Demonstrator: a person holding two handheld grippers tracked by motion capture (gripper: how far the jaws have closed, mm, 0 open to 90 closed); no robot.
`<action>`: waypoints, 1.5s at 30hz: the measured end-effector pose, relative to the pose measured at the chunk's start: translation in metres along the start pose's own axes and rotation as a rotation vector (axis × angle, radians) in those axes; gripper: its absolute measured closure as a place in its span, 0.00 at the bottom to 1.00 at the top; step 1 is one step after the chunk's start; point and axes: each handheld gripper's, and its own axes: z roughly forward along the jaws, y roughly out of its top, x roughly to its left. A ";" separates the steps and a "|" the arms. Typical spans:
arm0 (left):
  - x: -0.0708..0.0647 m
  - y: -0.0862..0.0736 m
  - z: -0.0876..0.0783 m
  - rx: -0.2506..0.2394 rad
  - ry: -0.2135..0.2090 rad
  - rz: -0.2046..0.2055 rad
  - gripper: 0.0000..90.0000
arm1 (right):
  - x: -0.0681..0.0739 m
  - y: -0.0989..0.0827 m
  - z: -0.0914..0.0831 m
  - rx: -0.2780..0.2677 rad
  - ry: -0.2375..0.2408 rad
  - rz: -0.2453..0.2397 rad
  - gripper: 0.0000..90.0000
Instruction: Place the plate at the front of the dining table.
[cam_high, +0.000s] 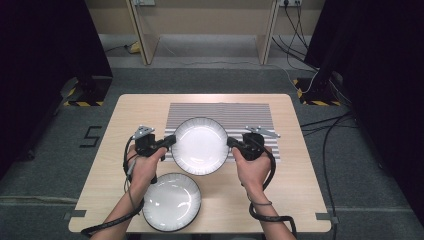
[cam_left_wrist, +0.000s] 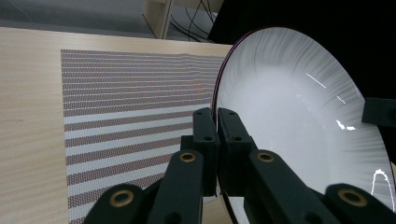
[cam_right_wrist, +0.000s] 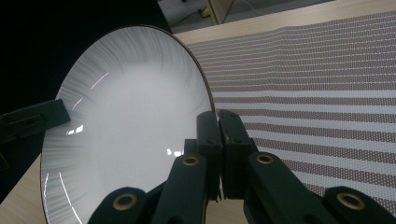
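A white ribbed plate (cam_high: 200, 145) with a dark rim is held over the striped placemat (cam_high: 250, 112), gripped from both sides. My left gripper (cam_high: 172, 141) is shut on its left rim, which runs between the closed jaws in the left gripper view, where the plate (cam_left_wrist: 299, 121) spreads to the right of that gripper (cam_left_wrist: 217, 119). My right gripper (cam_high: 231, 142) is shut on the opposite rim. In the right gripper view the plate (cam_right_wrist: 130, 116) lies to the left of that gripper (cam_right_wrist: 216, 119). A second white plate (cam_high: 171, 201) rests on the table near the front edge, under the left forearm.
The wooden table (cam_high: 125, 115) has bare surface on both sides of the placemat (cam_left_wrist: 130, 93). Beyond its far edge stand wooden furniture legs and dark curtains. Cables (cam_high: 330, 150) trail over the floor at the right.
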 end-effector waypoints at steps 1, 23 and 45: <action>0.000 0.000 0.001 0.000 0.000 -0.002 0.96 | 0.000 0.000 0.000 -0.001 -0.001 0.002 0.98; 0.001 0.003 0.017 0.008 0.001 -0.009 0.96 | -0.008 0.005 0.005 -0.007 -0.024 0.010 0.98; -0.003 0.011 0.029 0.009 0.004 -0.008 0.96 | -0.016 0.014 0.007 -0.021 -0.042 0.023 0.98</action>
